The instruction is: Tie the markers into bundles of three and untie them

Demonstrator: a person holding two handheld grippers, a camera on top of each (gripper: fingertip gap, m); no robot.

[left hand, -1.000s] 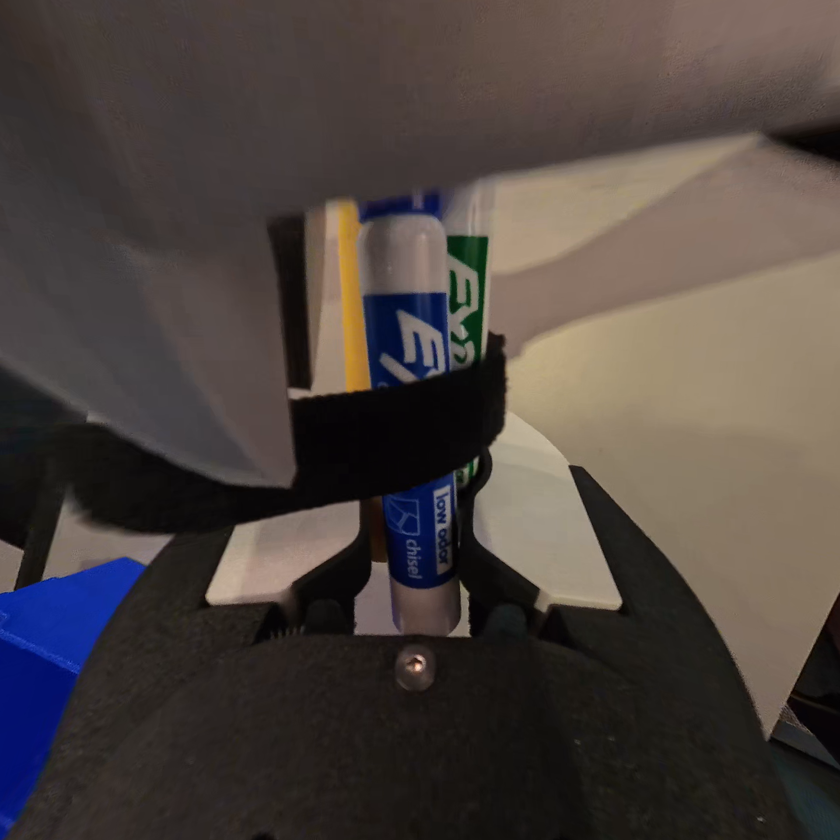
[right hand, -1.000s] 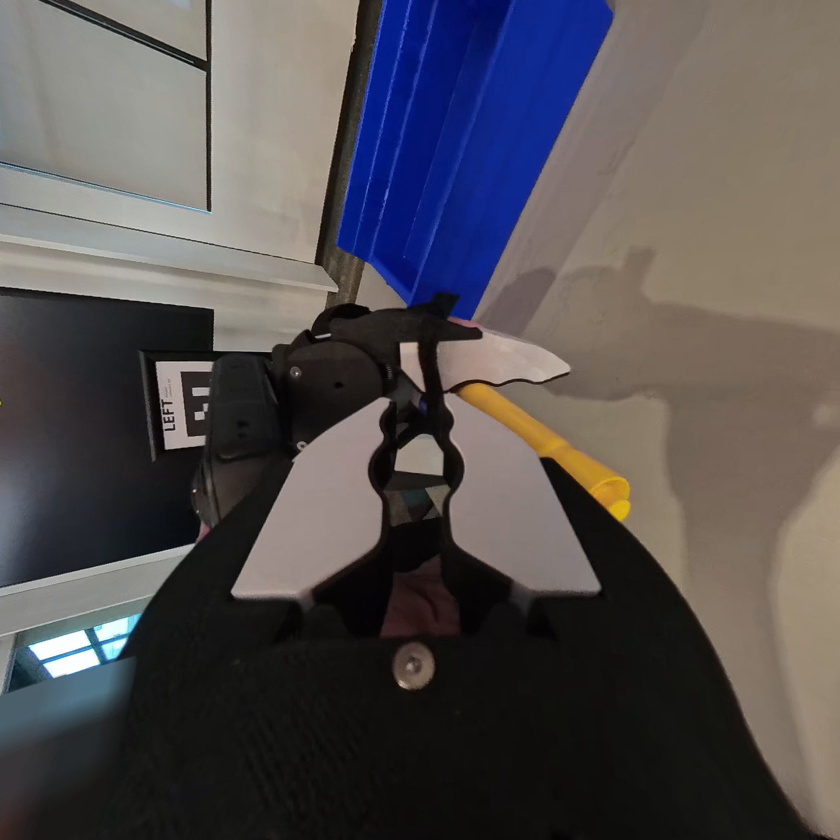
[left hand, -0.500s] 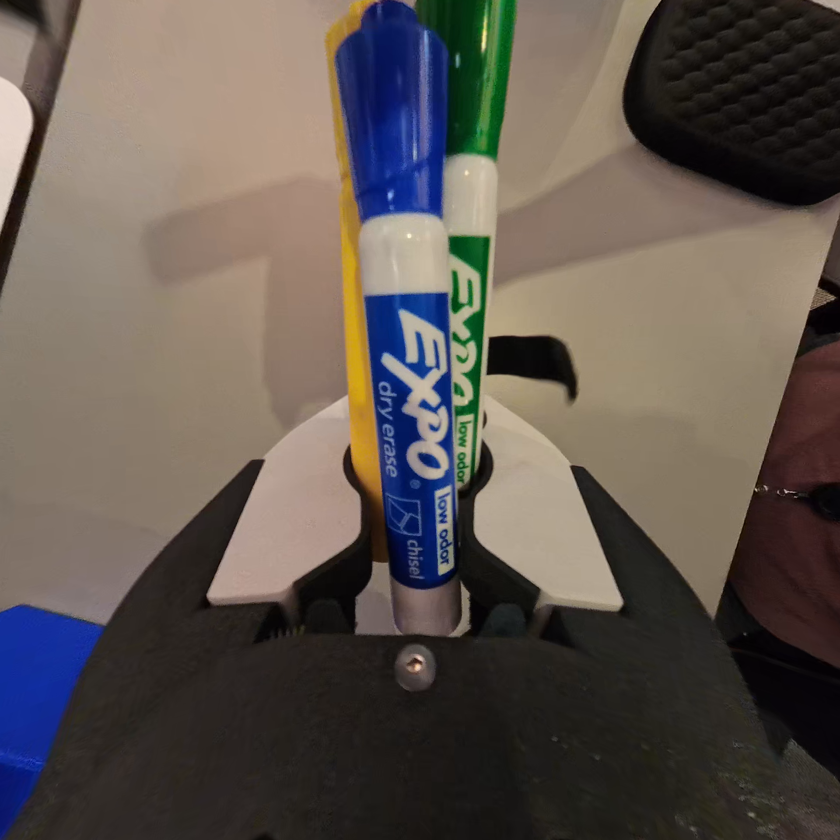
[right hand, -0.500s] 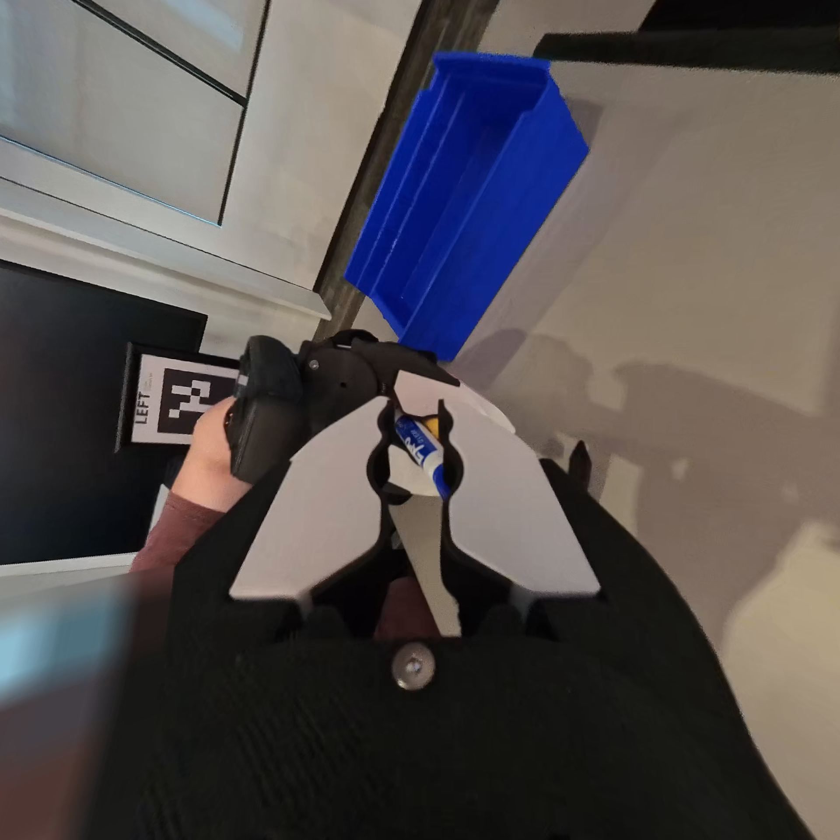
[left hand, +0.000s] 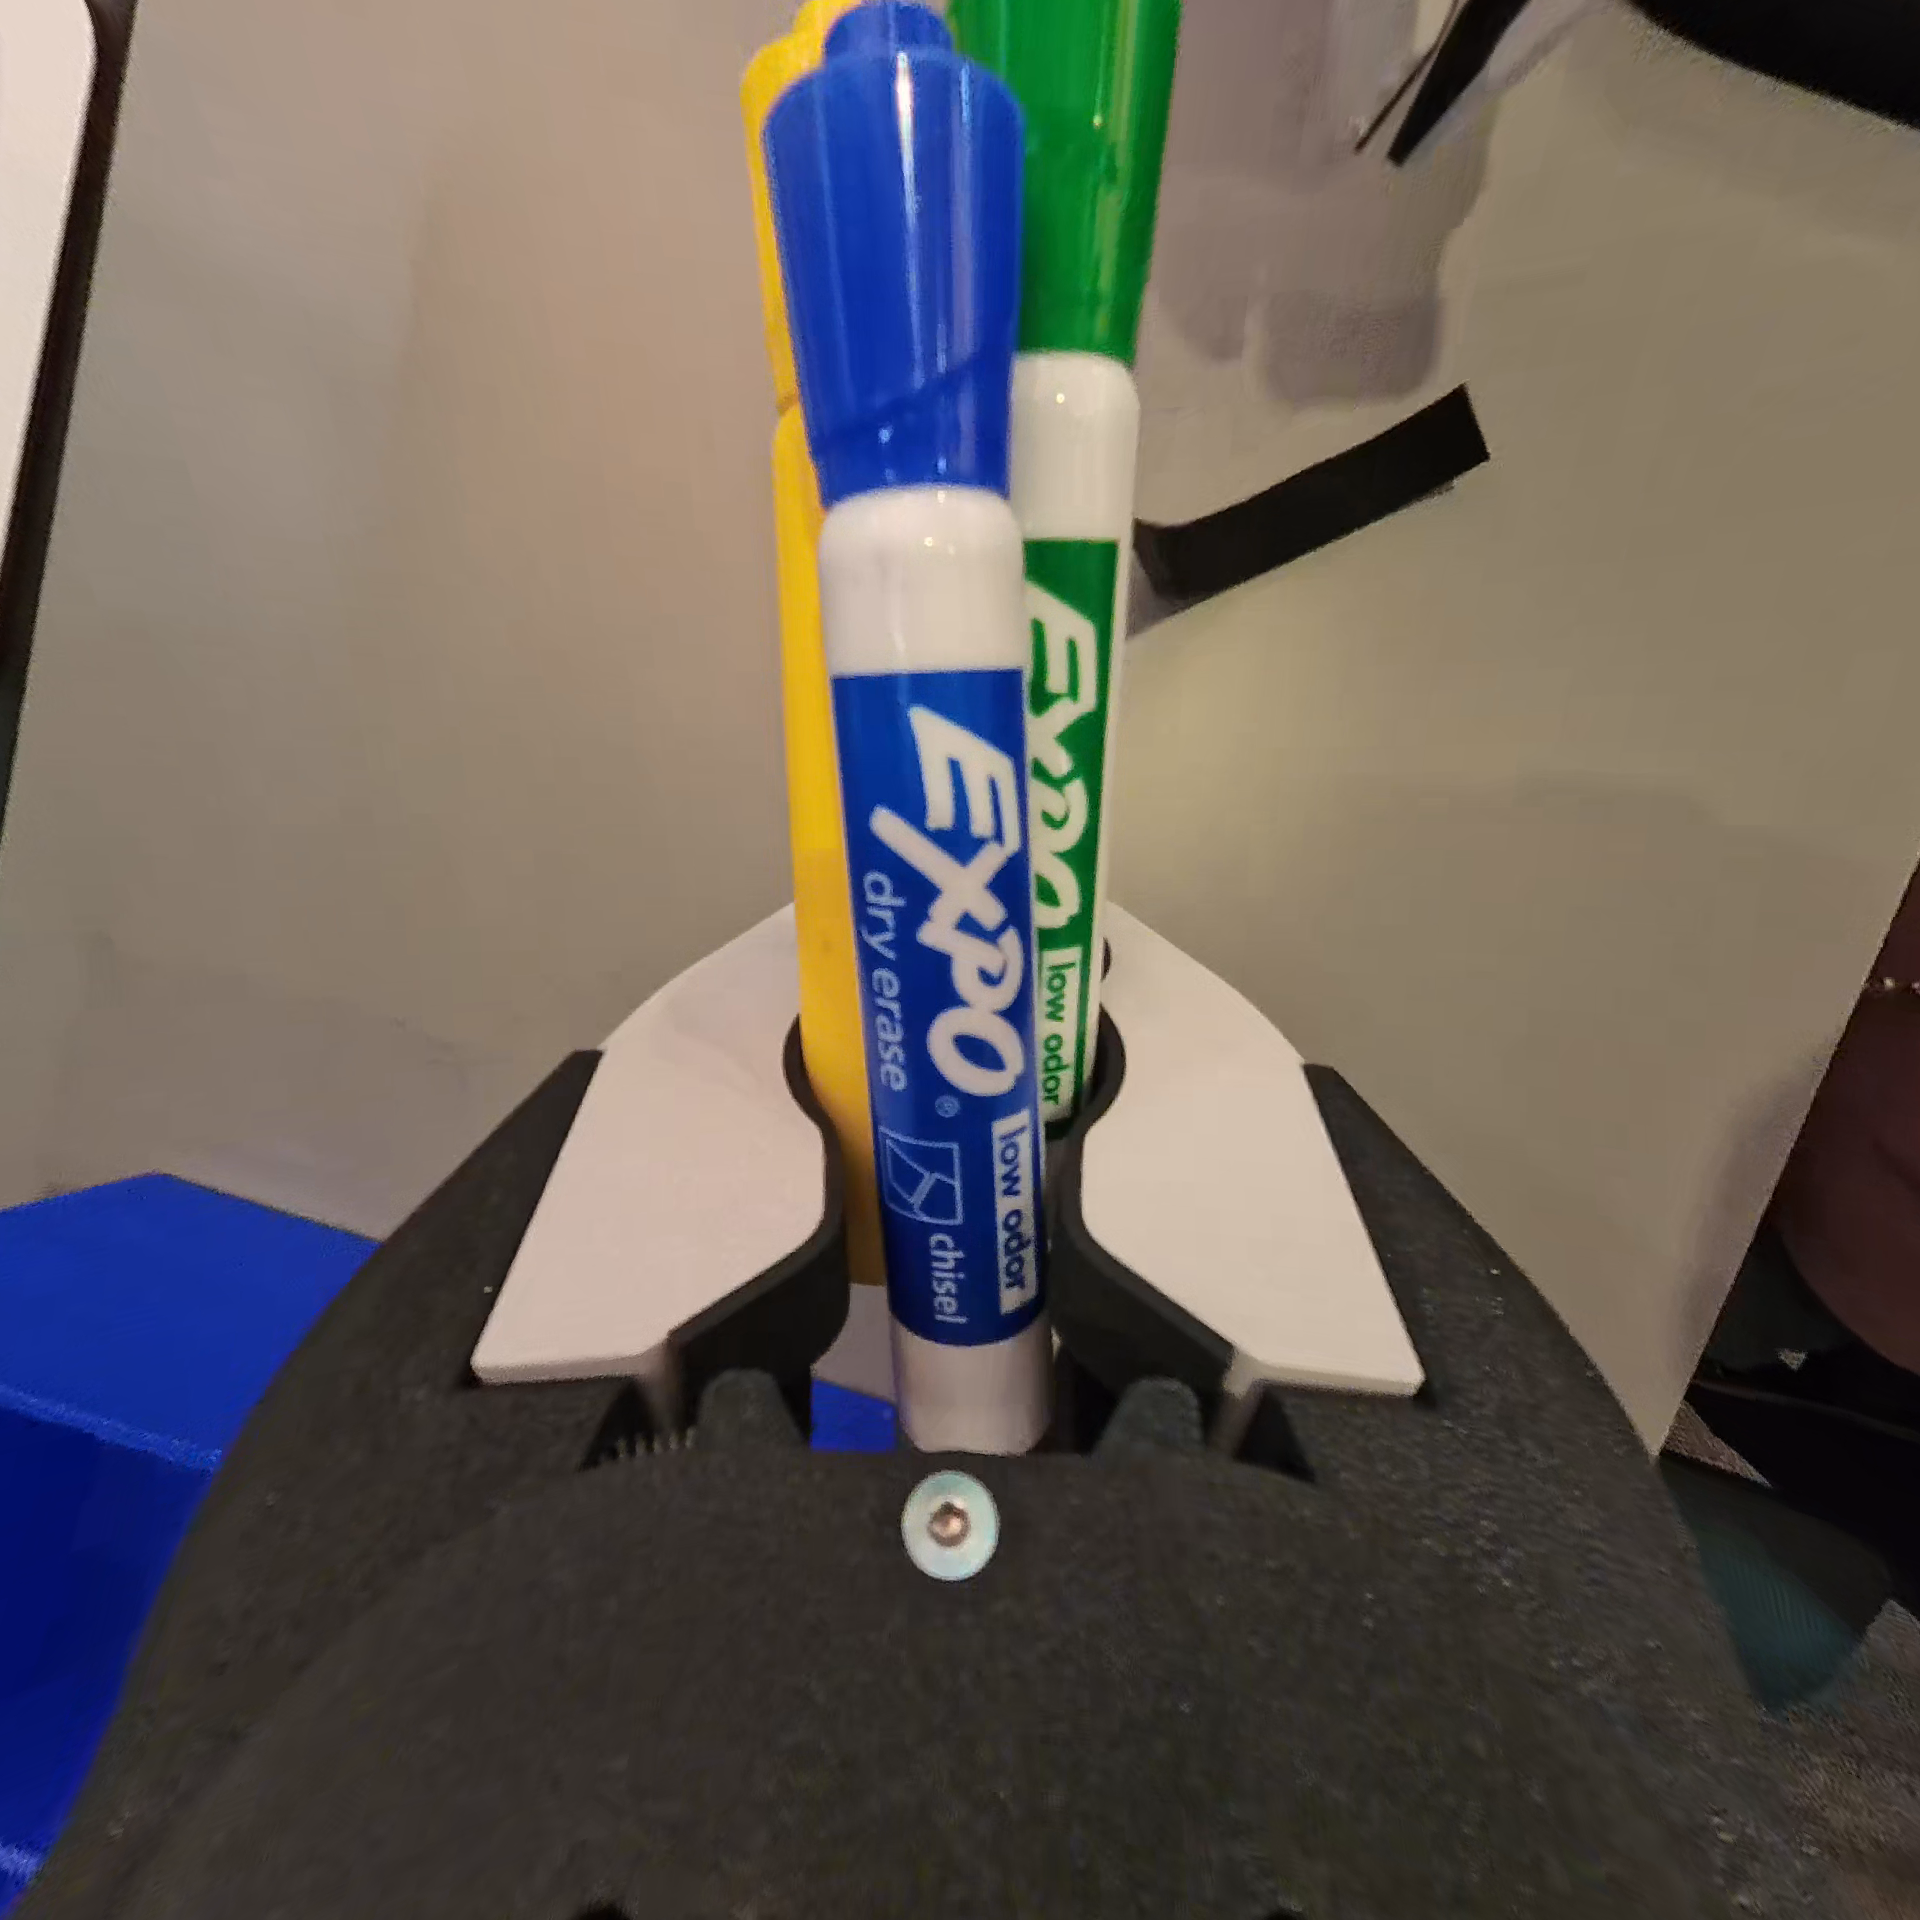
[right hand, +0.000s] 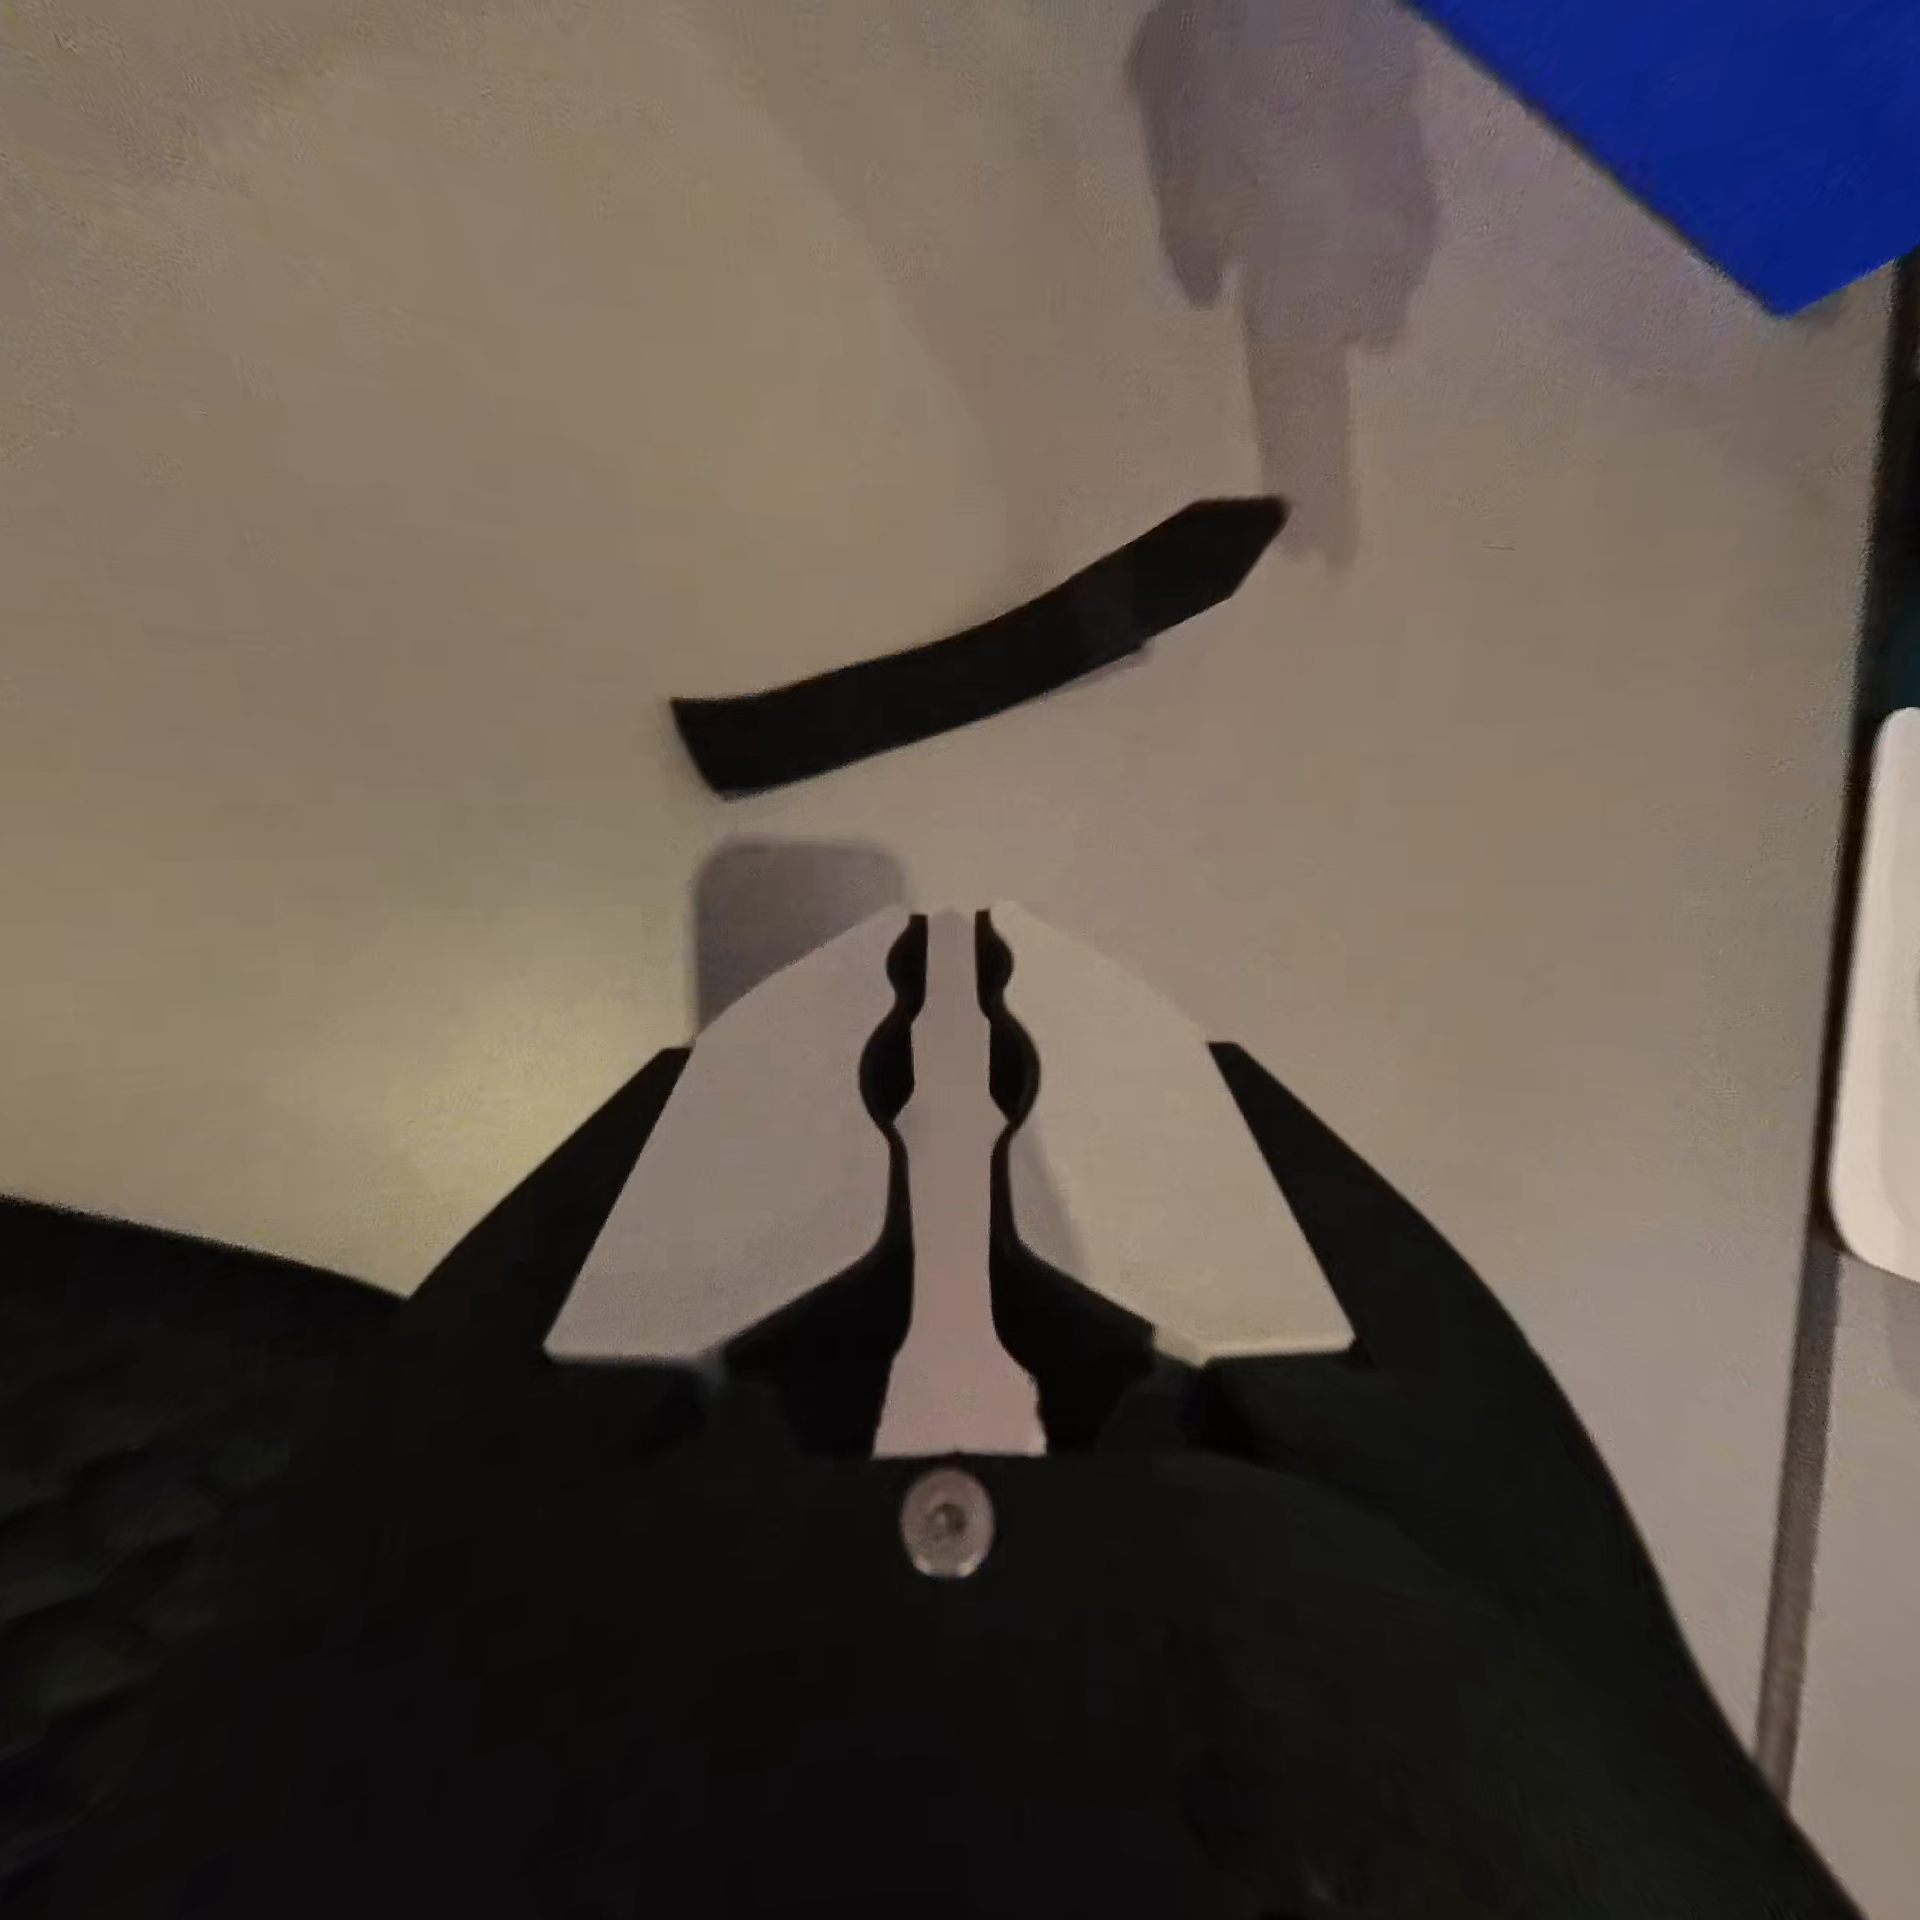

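Observation:
My left gripper (left hand: 951,987) is shut on three markers that point away from the camera: a blue one (left hand: 914,727) in front, a green one (left hand: 1070,520) at its right and a yellow one (left hand: 805,727) behind at its left. No strap is around them. A black strap (left hand: 1309,514) lies loose on the pale table (left hand: 364,623) beyond the markers. In the right wrist view the strap (right hand: 966,655) lies flat just ahead of my right gripper (right hand: 948,920). That gripper's fingers are nearly together with only a thin slit between them, and they hold nothing.
A blue bin (left hand: 125,1309) stands at the lower left of the left wrist view and its corner shows in the right wrist view (right hand: 1714,114). A white object (right hand: 1881,997) lies past the table's right edge. A person's arm (left hand: 1860,1195) is at the right. Spacing between my two grippers at the tips: around 20 cm.
One second ago the black strap was wrapped around the markers. It has come off and now lies on the table. My right gripper has swung away from the left gripper to face the table.

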